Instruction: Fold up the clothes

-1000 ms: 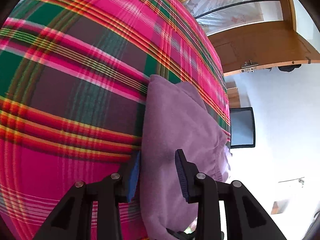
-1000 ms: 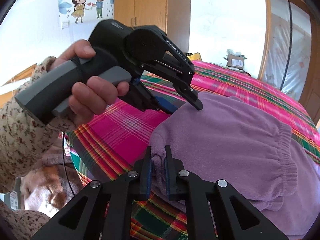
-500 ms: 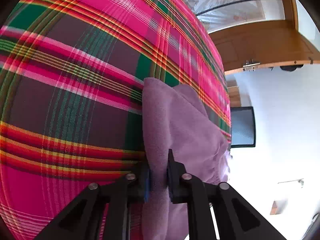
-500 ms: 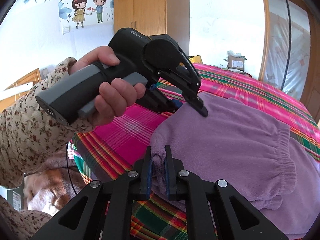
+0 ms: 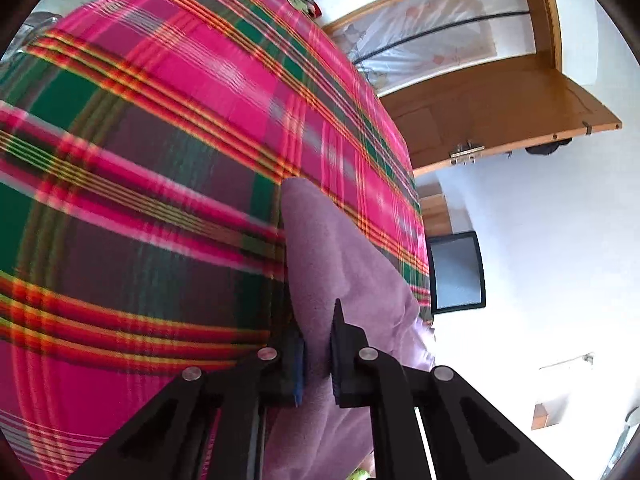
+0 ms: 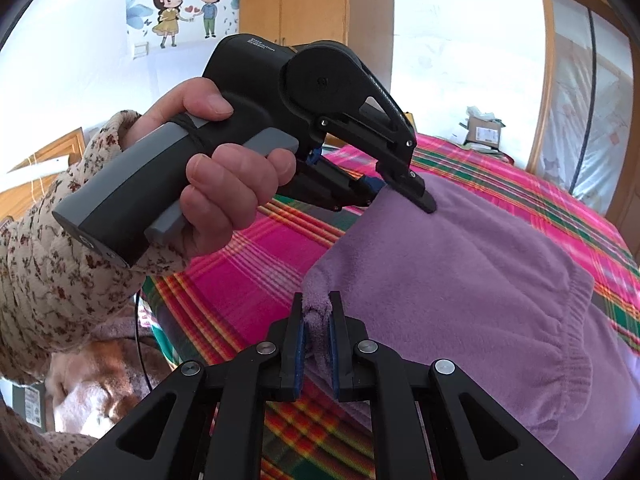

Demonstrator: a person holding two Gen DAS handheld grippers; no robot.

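Note:
A purple fleece garment (image 6: 460,264) with an elastic waistband lies folded on a pink, green and red plaid bedspread (image 6: 248,264). My right gripper (image 6: 316,308) is shut on its near left corner, cloth bunched between the blue pads. My left gripper (image 6: 404,194), held by a hand (image 6: 224,184) in a flowered sleeve, pinches the far left corner. In the left wrist view the left gripper (image 5: 318,336) has its jaws closing on a raised fold of the garment (image 5: 340,264), pads pressing the cloth, above the bedspread (image 5: 160,140).
A wooden door (image 5: 500,100) and a dark screen (image 5: 456,272) stand beyond the bed's edge. Cardboard boxes (image 6: 484,134) sit at the bed's far end. A wooden wardrobe (image 6: 316,0) and a cartoon wall sticker (image 6: 188,12) are behind. A brownish fluffy bundle (image 6: 92,380) lies beside the bed.
The left gripper's jaws went from wide apart around the garment's edge to pinched on it, and that corner has lifted a little. The right gripper has kept its hold.

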